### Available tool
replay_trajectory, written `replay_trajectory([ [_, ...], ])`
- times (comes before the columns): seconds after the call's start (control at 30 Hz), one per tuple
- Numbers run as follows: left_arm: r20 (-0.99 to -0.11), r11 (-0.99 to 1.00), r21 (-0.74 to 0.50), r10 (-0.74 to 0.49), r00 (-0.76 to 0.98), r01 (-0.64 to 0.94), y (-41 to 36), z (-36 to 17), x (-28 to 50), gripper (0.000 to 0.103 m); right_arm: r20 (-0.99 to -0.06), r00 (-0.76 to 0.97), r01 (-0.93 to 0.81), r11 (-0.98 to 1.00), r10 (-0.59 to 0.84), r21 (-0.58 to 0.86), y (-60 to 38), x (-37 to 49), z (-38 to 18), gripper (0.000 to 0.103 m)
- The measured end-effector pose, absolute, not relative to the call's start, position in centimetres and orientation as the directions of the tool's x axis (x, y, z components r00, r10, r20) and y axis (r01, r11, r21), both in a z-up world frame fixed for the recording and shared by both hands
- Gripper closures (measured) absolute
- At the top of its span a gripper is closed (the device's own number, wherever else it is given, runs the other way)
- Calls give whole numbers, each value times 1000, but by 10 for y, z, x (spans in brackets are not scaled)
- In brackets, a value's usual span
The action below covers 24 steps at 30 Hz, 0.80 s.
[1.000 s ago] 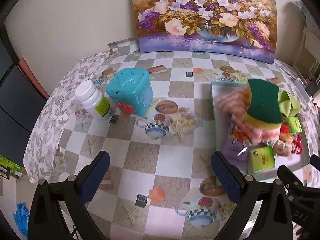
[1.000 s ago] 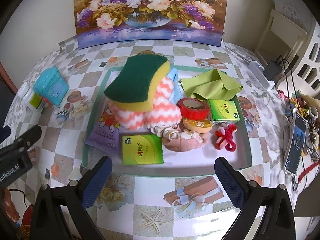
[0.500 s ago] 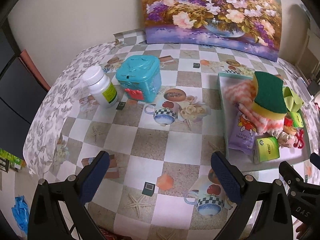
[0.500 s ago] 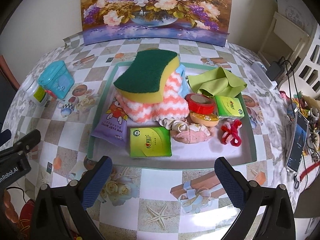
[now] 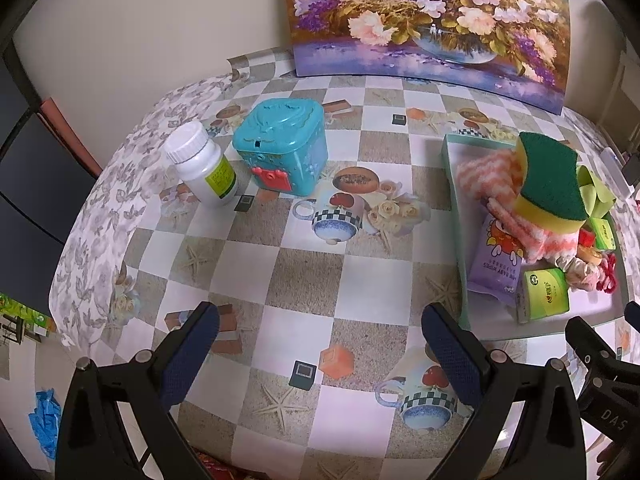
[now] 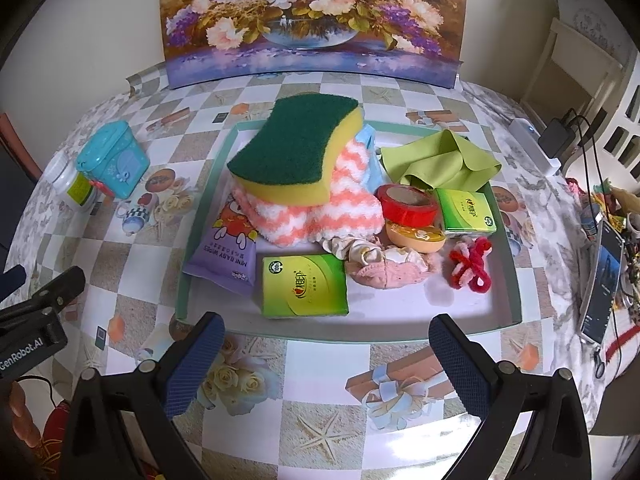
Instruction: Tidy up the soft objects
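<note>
Both grippers are released and hold nothing. The left gripper (image 5: 320,344) hangs over bare checked tablecloth (image 5: 304,280) with its jaws spread wide; the right gripper (image 6: 326,354) sits at the near edge of the tray (image 6: 208,184), jaws equally wide apart.

The soft objects lie in the tray, right of the table's centre:

- A green-and-yellow sponge (image 6: 296,148) rests on top of an orange-and-white zigzag cloth (image 6: 320,212), at the far left of the tray.
- A light-blue cloth (image 6: 370,148) shows just behind the zigzag cloth, mostly hidden.
- A folded lime-green cloth (image 6: 440,160) lies at the far right.
- A pink scrunchie (image 6: 384,268) lies near the middle, touching the zigzag cloth's near edge.
- A red-and-pink pipe-cleaner bow (image 6: 472,264) lies just right of the scrunchie.

Other items in the tray: a purple baby-wipes pack (image 6: 224,256) tucked under the zigzag cloth at the left, one green tissue pack (image 6: 304,290) at the near edge, a second green tissue pack (image 6: 466,212) at the right, a red tape roll (image 6: 408,204) and an orange oval case (image 6: 416,238) just in front of it.

Outside the tray — to the left and well apart from it — stand a teal lidded box (image 5: 282,144) and a white pill bottle (image 5: 202,168), close beside each other. A floral painting (image 6: 312,20) leans against the far wall.
</note>
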<state>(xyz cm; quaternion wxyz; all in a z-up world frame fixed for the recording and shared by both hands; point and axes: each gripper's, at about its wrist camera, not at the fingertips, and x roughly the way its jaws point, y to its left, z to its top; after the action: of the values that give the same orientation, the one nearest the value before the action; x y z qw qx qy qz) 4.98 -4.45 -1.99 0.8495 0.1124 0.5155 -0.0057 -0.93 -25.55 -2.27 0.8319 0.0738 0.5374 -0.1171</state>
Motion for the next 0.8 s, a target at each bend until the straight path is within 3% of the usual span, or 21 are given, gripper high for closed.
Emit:
replay_trajectory([
  [0.8, -894, 978, 168, 99, 437, 122, -39, -25, 53, 2, -914, 388, 260, 965, -116, -12, -253, -9, -27, 0],
])
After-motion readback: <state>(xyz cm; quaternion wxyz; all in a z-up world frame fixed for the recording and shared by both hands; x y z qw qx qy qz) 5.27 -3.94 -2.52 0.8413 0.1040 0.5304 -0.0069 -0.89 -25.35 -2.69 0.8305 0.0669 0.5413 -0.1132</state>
